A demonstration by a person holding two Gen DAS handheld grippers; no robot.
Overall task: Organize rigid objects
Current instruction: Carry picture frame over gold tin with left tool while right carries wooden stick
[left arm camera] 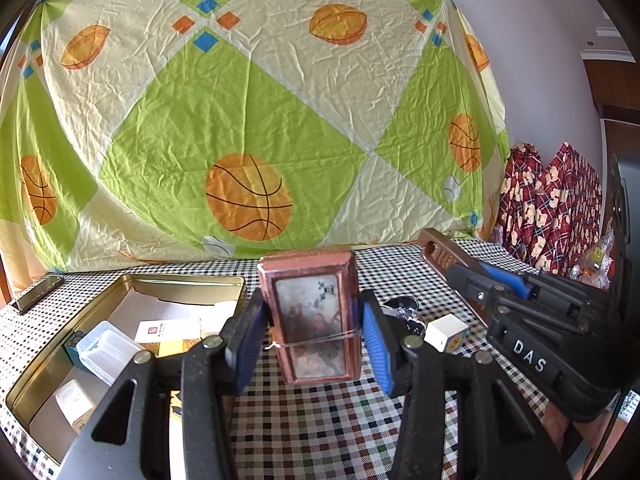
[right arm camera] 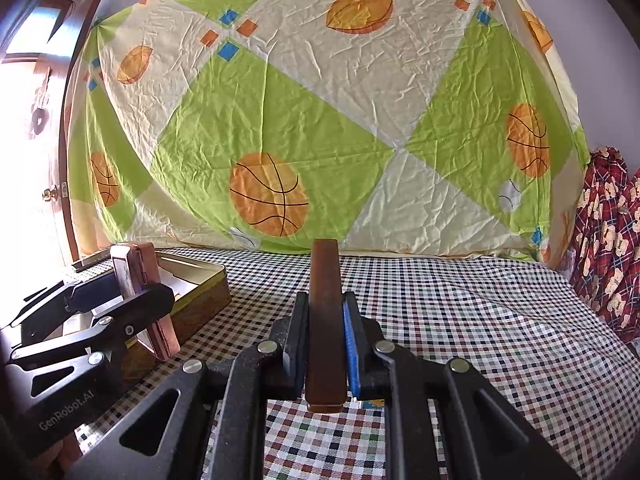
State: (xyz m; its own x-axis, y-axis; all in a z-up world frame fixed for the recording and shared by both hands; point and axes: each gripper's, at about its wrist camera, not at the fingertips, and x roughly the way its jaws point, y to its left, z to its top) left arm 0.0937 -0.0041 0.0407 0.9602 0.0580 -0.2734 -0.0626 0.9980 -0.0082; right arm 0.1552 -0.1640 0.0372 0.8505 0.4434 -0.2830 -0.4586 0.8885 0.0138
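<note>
My left gripper (left arm camera: 314, 334) is shut on a copper-coloured box (left arm camera: 312, 300) with a picture on its face and a thin band around it. The box stands upright just above the checked tablecloth (left arm camera: 312, 420), right of the gold tin (left arm camera: 132, 280). The right wrist view shows that left gripper (right arm camera: 134, 300) and its box (right arm camera: 136, 264) beside the tin (right arm camera: 200, 280). My right gripper (right arm camera: 326, 320) is shut on a flat brown slotted piece (right arm camera: 325, 272), held edge-up. From the left wrist, the right gripper (left arm camera: 480, 276) and the brown piece (left arm camera: 438, 250) are at the right.
The open tin holds a clear plastic case (left arm camera: 106, 350), a white carton (left arm camera: 168, 330) and a small white box (left arm camera: 74, 400). A white cube (left arm camera: 446, 332) and a dark shiny item (left arm camera: 402, 306) lie on the cloth. A dark slab (left arm camera: 38, 294) lies far left. Red plaid fabric (left arm camera: 552, 200) hangs right.
</note>
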